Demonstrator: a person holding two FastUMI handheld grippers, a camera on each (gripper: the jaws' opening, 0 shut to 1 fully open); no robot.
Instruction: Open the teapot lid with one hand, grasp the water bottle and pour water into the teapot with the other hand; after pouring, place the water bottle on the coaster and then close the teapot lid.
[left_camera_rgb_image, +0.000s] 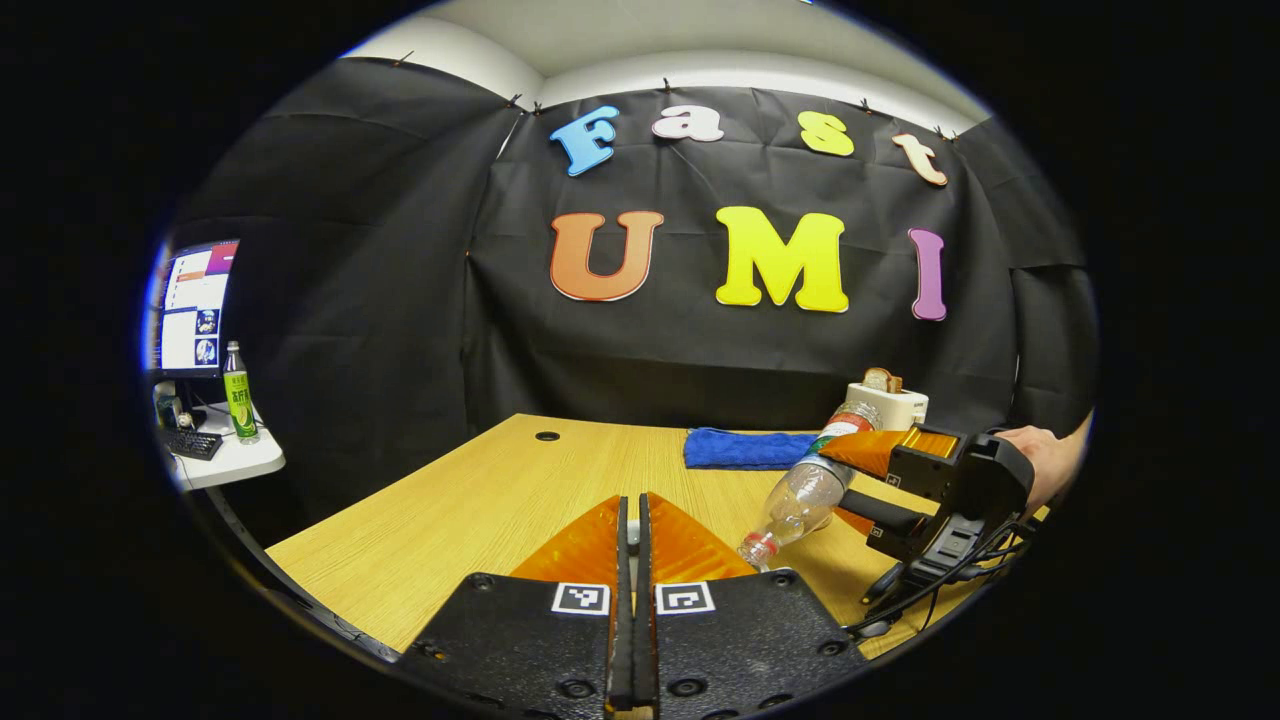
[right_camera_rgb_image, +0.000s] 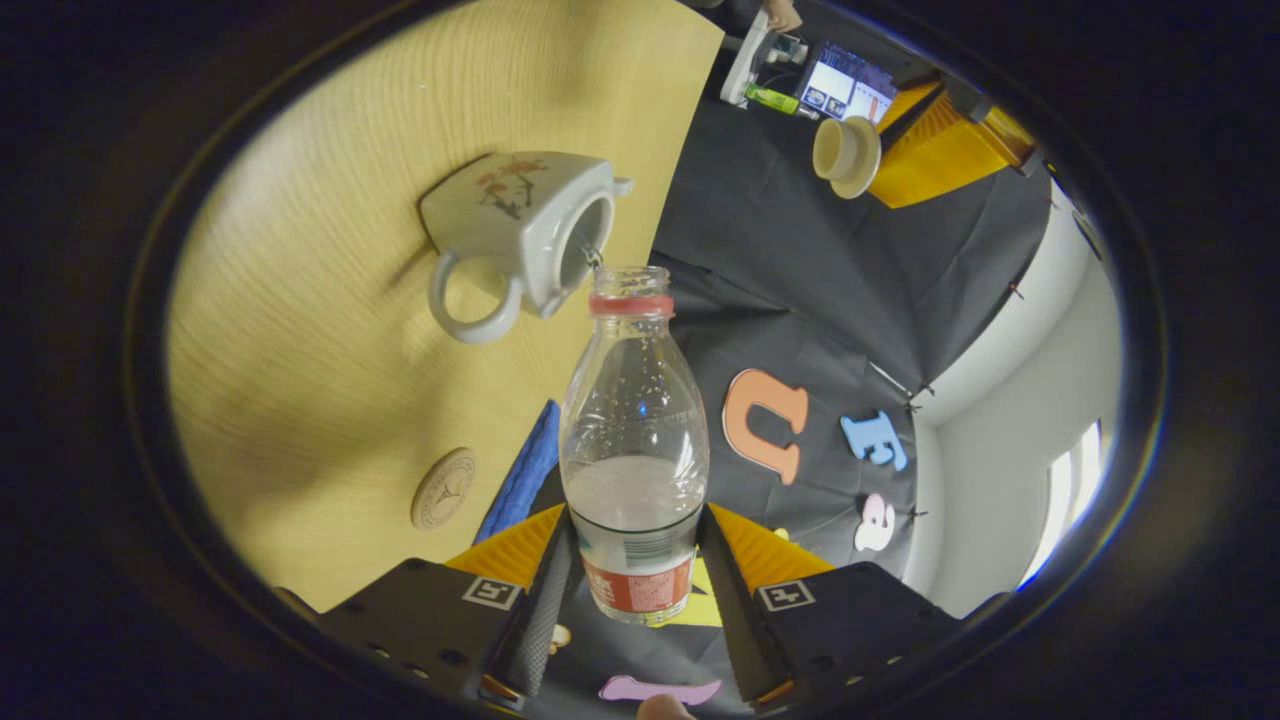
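In the right gripper view my right gripper (right_camera_rgb_image: 632, 535) is shut on a clear water bottle (right_camera_rgb_image: 632, 430) with a red neck ring. The uncapped bottle is tilted, its mouth right by the opening of the white flowered teapot (right_camera_rgb_image: 515, 235) on the wooden table (right_camera_rgb_image: 330, 330). A thin trickle shows at the mouth. Some water is left in the bottle. A round wooden coaster (right_camera_rgb_image: 443, 488) lies nearer me. Farther off, my left gripper (right_camera_rgb_image: 880, 150) holds the white teapot lid (right_camera_rgb_image: 845, 150) in the air. In the left gripper view my left gripper (left_camera_rgb_image: 632, 515) is nearly closed, and the tilted bottle (left_camera_rgb_image: 805, 490) sits in the right gripper (left_camera_rgb_image: 870, 480).
A folded blue cloth (left_camera_rgb_image: 745, 448) and a white toaster (left_camera_rgb_image: 888, 400) with bread stand at the table's back. A hand (left_camera_rgb_image: 1045, 460) holds the right gripper. A side table at left carries a monitor (left_camera_rgb_image: 195, 305), a keyboard and a green bottle (left_camera_rgb_image: 238, 390).
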